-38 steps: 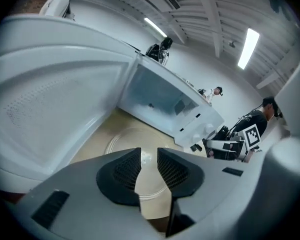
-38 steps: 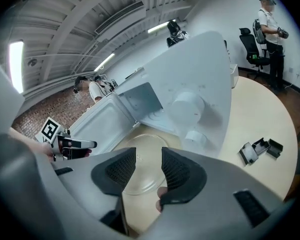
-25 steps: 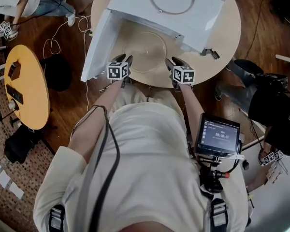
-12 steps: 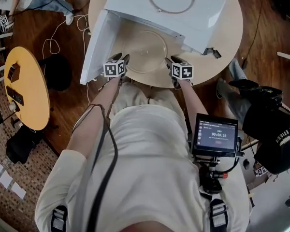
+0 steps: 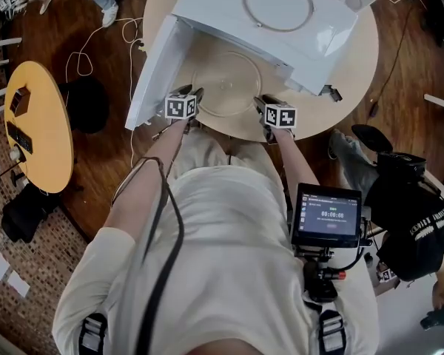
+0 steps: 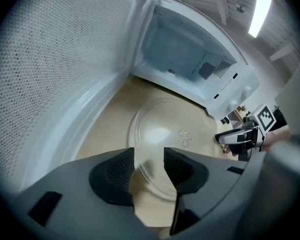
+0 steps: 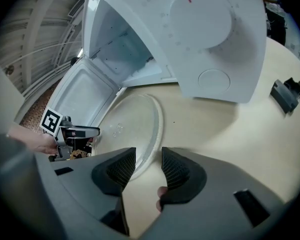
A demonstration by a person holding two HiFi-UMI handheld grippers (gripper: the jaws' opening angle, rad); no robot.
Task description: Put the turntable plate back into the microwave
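The clear glass turntable plate (image 5: pixel 226 83) lies flat on the round beige table (image 5: pixel 348 58), just in front of the white microwave (image 5: pixel 281 21). The microwave's door (image 5: pixel 152 69) stands wide open to the left and its cavity (image 6: pixel 185 59) is bare. My left gripper (image 5: pixel 190 92) is at the plate's near left rim. Its jaws have just been opening and stand apart, with the rim (image 6: pixel 150 171) in the gap and untouched. My right gripper (image 5: pixel 263 100) is at the near right rim, also open, with the plate's edge (image 7: pixel 152 134) ahead of its pads.
A thin ring (image 5: pixel 277 2) lies on top of the microwave. A small black part (image 5: pixel 327 92) sits on the table at the right. A yellow side table (image 5: pixel 33 135) stands at the left, with cables on the wooden floor. A monitor (image 5: pixel 328 217) hangs at my right hip.
Both grippers have sunk a little toward the table at the plate's near rim. The plate and the microwave have stayed in place.
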